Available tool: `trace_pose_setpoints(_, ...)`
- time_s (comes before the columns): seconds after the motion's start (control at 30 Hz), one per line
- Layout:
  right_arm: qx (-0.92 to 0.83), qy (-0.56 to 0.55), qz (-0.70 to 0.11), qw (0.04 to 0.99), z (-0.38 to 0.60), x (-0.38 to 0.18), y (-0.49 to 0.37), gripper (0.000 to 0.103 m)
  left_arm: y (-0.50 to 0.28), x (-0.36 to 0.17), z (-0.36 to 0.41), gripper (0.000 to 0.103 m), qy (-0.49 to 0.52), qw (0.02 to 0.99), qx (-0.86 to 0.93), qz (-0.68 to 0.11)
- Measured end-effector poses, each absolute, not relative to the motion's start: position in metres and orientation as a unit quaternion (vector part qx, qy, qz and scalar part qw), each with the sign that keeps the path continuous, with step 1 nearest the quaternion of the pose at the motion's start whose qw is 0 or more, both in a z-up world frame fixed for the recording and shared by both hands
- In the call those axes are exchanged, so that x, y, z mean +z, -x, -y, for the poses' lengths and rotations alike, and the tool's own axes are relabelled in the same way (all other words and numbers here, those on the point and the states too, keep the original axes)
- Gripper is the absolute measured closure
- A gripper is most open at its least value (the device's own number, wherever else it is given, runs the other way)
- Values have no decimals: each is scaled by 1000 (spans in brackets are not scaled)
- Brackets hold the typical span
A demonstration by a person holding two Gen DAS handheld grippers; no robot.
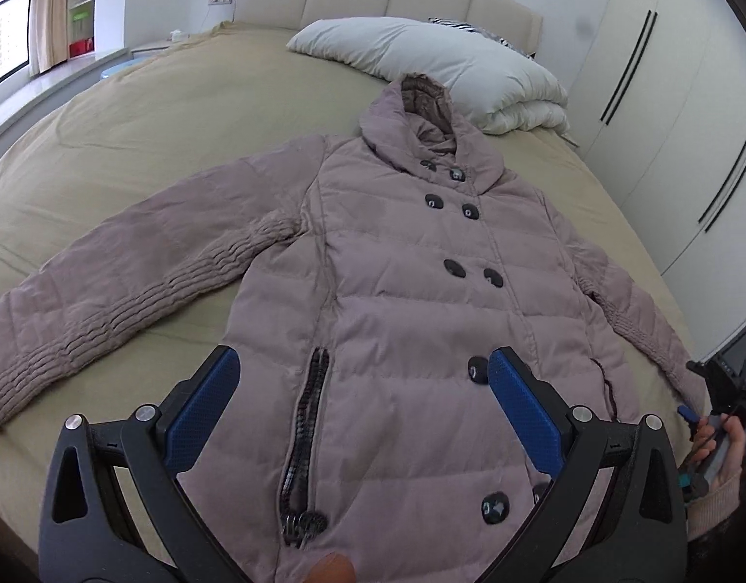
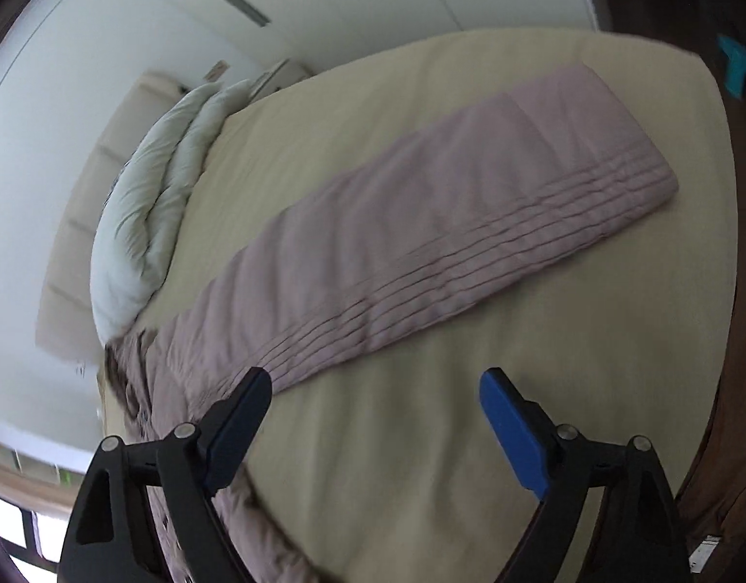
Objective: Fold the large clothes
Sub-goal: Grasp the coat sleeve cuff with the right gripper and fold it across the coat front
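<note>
A mauve quilted hooded coat (image 1: 402, 301) is spread flat, front up, on the bed, with its hood (image 1: 428, 121) at the far end and its hem nearest. It is buttoned closed, with dark buttons (image 1: 454, 268) seen in 2 columns down the front. A dark-trimmed pocket slit (image 1: 307, 432) is seen on the left front. Both sleeves are laid outward, the left sleeve (image 1: 105, 301) angled toward the near left, the right sleeve (image 2: 421, 223) stretched straight, with ribbed stitching along its edge.
</note>
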State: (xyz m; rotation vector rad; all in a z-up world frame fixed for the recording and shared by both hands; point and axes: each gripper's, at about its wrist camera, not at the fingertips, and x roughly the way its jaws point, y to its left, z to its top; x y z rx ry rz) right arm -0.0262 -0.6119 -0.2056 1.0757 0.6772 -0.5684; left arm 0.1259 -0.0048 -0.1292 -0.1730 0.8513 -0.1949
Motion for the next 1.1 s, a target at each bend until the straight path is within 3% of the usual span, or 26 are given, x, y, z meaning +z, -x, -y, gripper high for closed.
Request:
trace_pose_setpoints(0.1,-259,-569,-264,734,650,-232,39,30,-146,-137,23,0,41,901,-85,-424)
trace_pose_setpoints(0.27,-276,-606,-190,721,686,-234,41,33,-169,-134,26,0,85,903,-85,-413)
trace_pose_setpoints(0.33,-294,-596,-193,721,695,-232,33,55,-182,-137,25,0,108,894,-105,-421)
trace_pose_setpoints(0.43,-313,-541,-229,747,699,-213,10,79,-201,-140,23,2,140,884,-134,-425)
trace_pose_setpoints(0.5,-322,-475,-245,781,692,-186,-7,85,-212,-141,21,2,155,879,-151,-425)
trace_pose_setpoints(0.67,-234,-258,-275,896,606,-101,-99,89,-240,-151,6,2,221,860,-178,-424)
trace_pose_setpoints(0.8,-119,-89,-299,943,482,-78,-171,89,-257,-165,-17,2,285,840,-186,-423)
trace_pose_setpoints(1.1,18,137,-395,908,280,-184,-234,86,-291,-215,-50,3,417,759,-218,-450)
